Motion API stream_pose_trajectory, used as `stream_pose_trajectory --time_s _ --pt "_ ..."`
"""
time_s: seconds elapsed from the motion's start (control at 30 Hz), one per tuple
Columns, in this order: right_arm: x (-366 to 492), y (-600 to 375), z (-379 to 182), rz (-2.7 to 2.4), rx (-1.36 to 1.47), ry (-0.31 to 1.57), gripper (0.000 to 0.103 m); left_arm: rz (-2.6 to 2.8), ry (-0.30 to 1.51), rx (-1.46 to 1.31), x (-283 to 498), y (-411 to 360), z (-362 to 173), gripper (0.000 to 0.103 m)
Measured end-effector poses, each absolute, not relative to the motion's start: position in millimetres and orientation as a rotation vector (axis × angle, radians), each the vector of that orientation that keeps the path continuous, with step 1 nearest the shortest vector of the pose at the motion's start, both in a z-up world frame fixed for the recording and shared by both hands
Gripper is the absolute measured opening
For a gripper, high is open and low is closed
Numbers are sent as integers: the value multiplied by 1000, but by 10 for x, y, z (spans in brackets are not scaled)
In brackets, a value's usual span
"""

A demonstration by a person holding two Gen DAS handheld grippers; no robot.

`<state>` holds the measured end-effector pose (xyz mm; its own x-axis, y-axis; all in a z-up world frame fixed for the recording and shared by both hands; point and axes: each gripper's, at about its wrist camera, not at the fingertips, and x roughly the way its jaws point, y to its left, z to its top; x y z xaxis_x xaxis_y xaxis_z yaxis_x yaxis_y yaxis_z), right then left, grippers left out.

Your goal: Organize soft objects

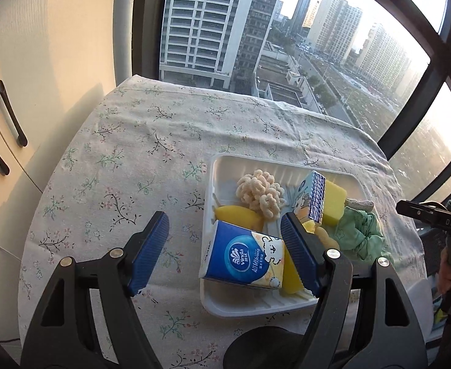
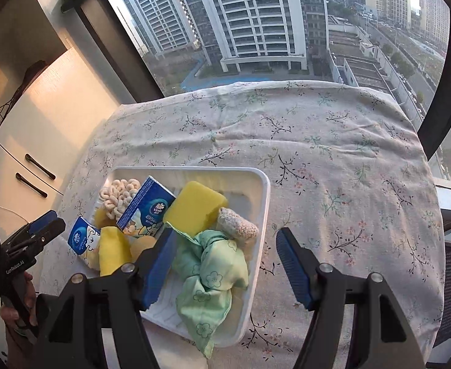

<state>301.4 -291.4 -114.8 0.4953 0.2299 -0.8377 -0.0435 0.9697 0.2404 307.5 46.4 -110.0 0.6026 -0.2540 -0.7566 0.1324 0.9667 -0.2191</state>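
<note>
A white foam tray (image 1: 250, 306) (image 2: 256, 196) on the floral tablecloth holds soft things: two blue tissue packs (image 1: 244, 259) (image 2: 151, 204), a cream knotted scrunchie (image 1: 260, 193) (image 2: 118, 195), yellow sponges (image 1: 333, 201) (image 2: 194, 207), a green flowered cloth (image 1: 360, 235) (image 2: 213, 270) and a beige knitted roll (image 2: 236, 223). My left gripper (image 1: 224, 253) is open, its jaws either side of the near tissue pack, above the tray's front left. My right gripper (image 2: 225, 264) is open above the green cloth, straddling the tray's right rim.
The table (image 2: 333, 160) is covered by a floral cloth and stands against a large window. A cream cabinet with dark handles (image 1: 10, 113) stands to the left. The right gripper's body (image 1: 434, 218) shows at the right edge of the left wrist view.
</note>
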Motion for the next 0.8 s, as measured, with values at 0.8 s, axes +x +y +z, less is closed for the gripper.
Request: stream_pose_trajectory --time_s 0.8 --pt "596 -2694 -1453 -88 35 1052 95 -39 1045 -30 1201 1253 -1728 75"
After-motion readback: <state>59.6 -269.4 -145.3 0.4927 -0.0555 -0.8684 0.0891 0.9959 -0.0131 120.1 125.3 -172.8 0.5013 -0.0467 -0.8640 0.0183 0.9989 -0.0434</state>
